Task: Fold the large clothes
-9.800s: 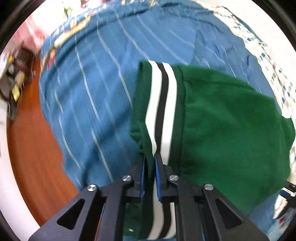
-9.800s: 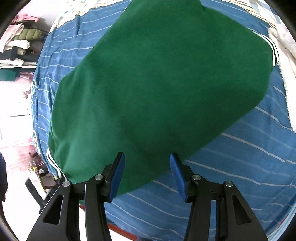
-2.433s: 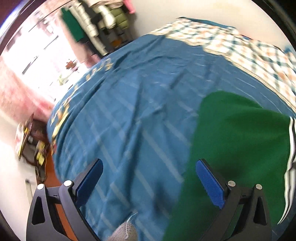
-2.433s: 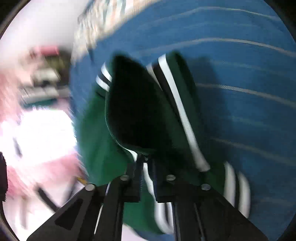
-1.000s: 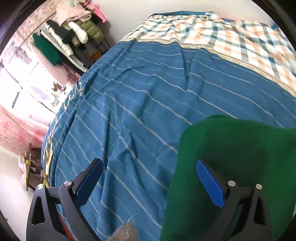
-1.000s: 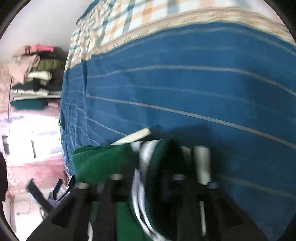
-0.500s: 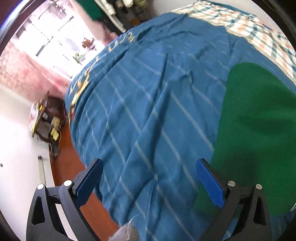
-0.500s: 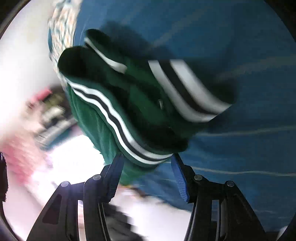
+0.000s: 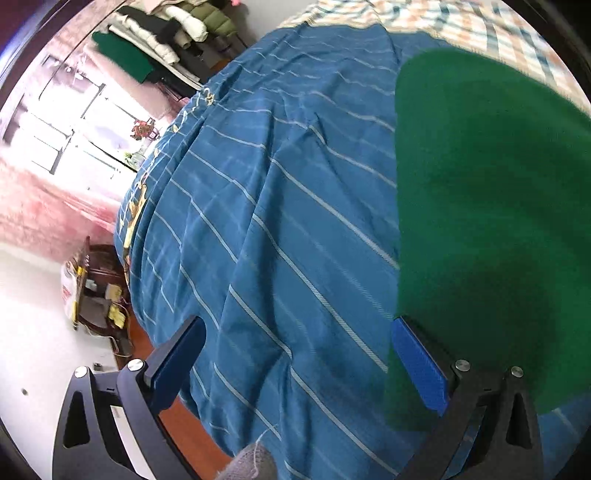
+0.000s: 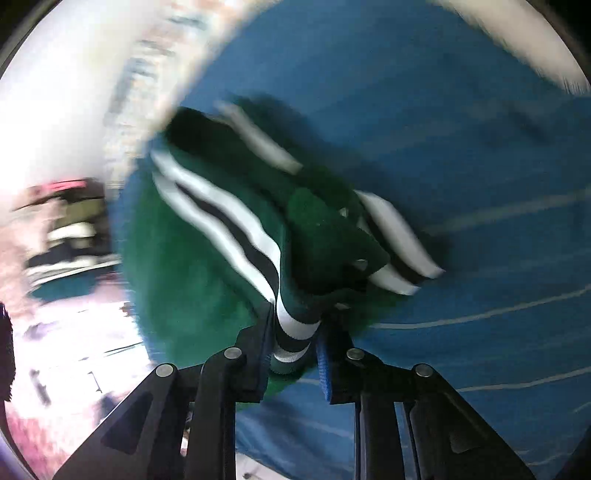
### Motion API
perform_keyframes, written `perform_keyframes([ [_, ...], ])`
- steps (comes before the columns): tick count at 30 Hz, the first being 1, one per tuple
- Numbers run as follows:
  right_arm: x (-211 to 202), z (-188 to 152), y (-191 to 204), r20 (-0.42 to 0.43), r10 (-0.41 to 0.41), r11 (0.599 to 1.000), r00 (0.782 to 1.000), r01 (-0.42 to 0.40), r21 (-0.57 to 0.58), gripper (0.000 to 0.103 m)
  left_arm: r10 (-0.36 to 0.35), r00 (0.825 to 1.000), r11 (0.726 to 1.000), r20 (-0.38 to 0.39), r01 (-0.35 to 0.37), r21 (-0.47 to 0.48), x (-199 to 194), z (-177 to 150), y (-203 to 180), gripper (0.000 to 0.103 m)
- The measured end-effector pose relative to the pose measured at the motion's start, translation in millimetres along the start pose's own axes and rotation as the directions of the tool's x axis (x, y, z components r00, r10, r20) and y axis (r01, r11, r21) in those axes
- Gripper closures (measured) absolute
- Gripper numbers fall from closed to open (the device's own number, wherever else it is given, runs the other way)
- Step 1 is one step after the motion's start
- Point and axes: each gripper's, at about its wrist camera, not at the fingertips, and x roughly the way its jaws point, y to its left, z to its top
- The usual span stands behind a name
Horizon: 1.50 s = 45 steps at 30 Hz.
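A green garment point(image 9: 480, 206) with white-and-black striped trim lies on a blue striped bedspread point(image 9: 280, 221). In the left wrist view its plain green side fills the right half. My left gripper point(image 9: 295, 354) is open and empty above the bedspread, its right finger point(image 9: 417, 365) at the garment's left edge. In the blurred right wrist view my right gripper point(image 10: 295, 343) is shut on a bunched striped edge of the garment point(image 10: 295, 325), with folds of green cloth point(image 10: 207, 258) heaped just beyond it.
A checked cloth point(image 9: 461, 22) lies at the bed's far end. Stacked clothes point(image 9: 170, 40) sit at the back left by a bright window. A dark wooden stand point(image 9: 96, 295) is on the floor left of the bed, beside orange-brown flooring point(image 9: 177, 413).
My right gripper was open half a second ago and has now closed on the striped edge. The left gripper stays open and has swung, so the garment sits closer on its right.
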Motion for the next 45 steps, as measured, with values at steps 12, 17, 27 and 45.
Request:
perform_keyframes([
  [12, -41, 46, 103, 0.098, -0.185, 0.923, 0.978, 0.207, -0.324, 0.041, -0.059, 0.993, 0.994, 0.101, 0.068, -0.090, -24, 71, 18, 0.000],
  [17, 5, 110, 159, 0.056, -0.033, 0.897, 0.998, 0.054, -0.438, 0.034, -0.099, 0.985, 0.991, 0.140, 0.111, -0.080, 5, 139, -9, 0.000],
  [27, 107, 146, 197, -0.076, -0.052, 0.891, 0.996, 0.012, -0.454, 0.100, -0.111, 0.989, 0.994, 0.099, 0.109, 0.024, 64, 198, -53, 0.001],
  [45, 18, 128, 160, 0.025, -0.137, 0.833, 0.990, 0.129, -0.538, 0.015, -0.030, 0.997, 0.996, 0.074, 0.036, -0.087, 17, 112, 40, 0.001],
])
